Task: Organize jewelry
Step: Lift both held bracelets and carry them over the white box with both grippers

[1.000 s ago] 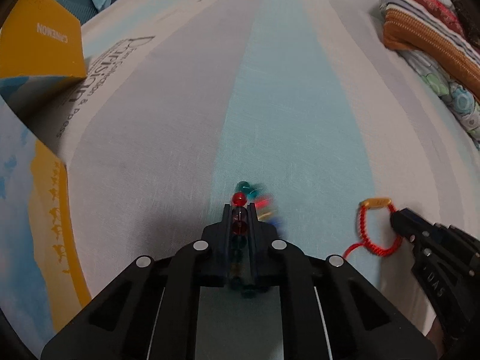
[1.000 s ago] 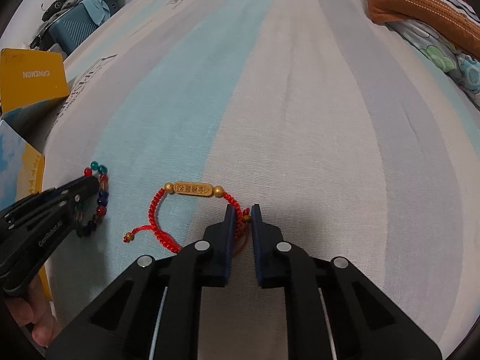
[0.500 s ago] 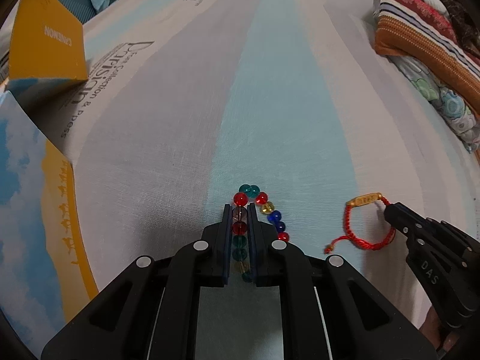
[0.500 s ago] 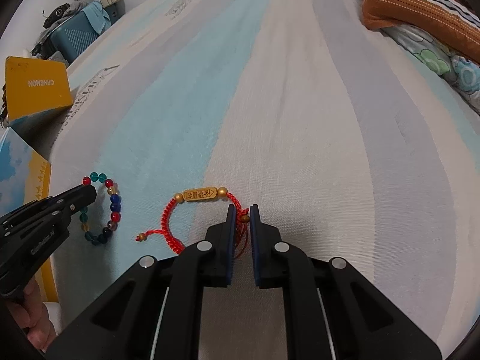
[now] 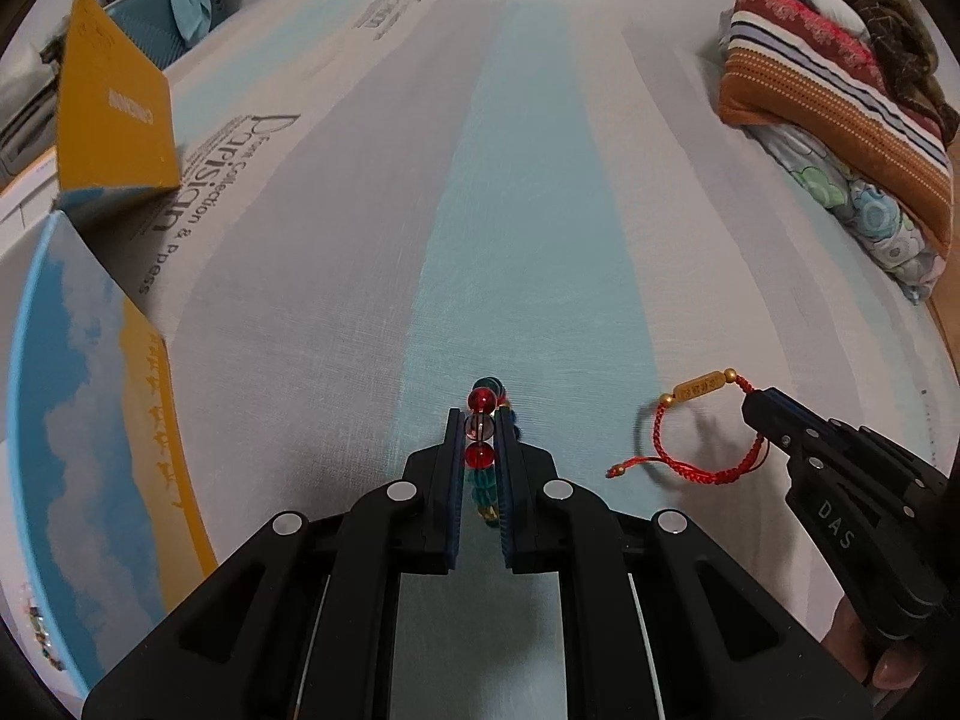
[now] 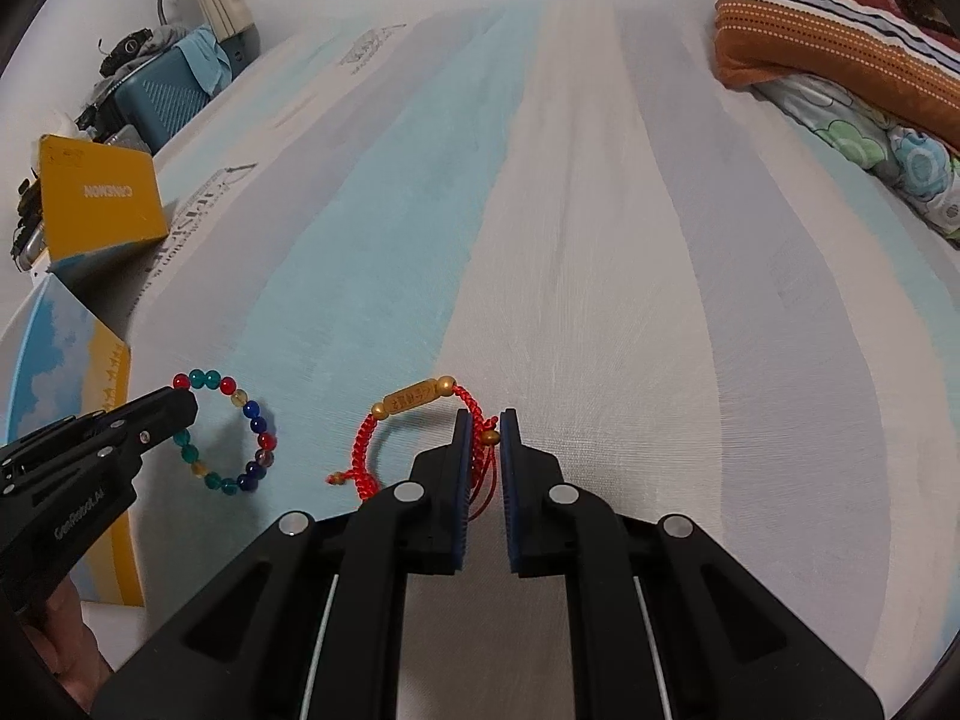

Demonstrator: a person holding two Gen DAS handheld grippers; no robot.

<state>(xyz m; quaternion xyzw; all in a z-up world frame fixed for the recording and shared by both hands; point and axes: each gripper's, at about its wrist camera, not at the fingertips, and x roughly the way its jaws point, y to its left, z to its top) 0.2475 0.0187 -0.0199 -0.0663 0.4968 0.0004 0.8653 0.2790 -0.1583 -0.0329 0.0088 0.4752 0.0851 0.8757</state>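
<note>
My left gripper (image 5: 479, 420) is shut on a bracelet of coloured glass beads (image 5: 480, 456) and holds it hanging above the striped bed sheet; the bracelet also shows in the right wrist view (image 6: 231, 438). My right gripper (image 6: 485, 420) is shut on a red cord bracelet (image 6: 420, 438) with a gold tube bead (image 6: 411, 399) and holds it lifted off the sheet. The cord bracelet also shows in the left wrist view (image 5: 690, 444), to the right of the bead bracelet.
A blue and yellow open box (image 5: 90, 420) stands at the left, its yellow lid (image 5: 114, 114) raised. Folded blankets (image 5: 840, 108) lie at the far right. A teal case (image 6: 162, 90) sits beyond the bed's left edge.
Both grippers have risen with their bracelets, which now hang off the sheet. The views have tipped up a little and show more of the bed.
</note>
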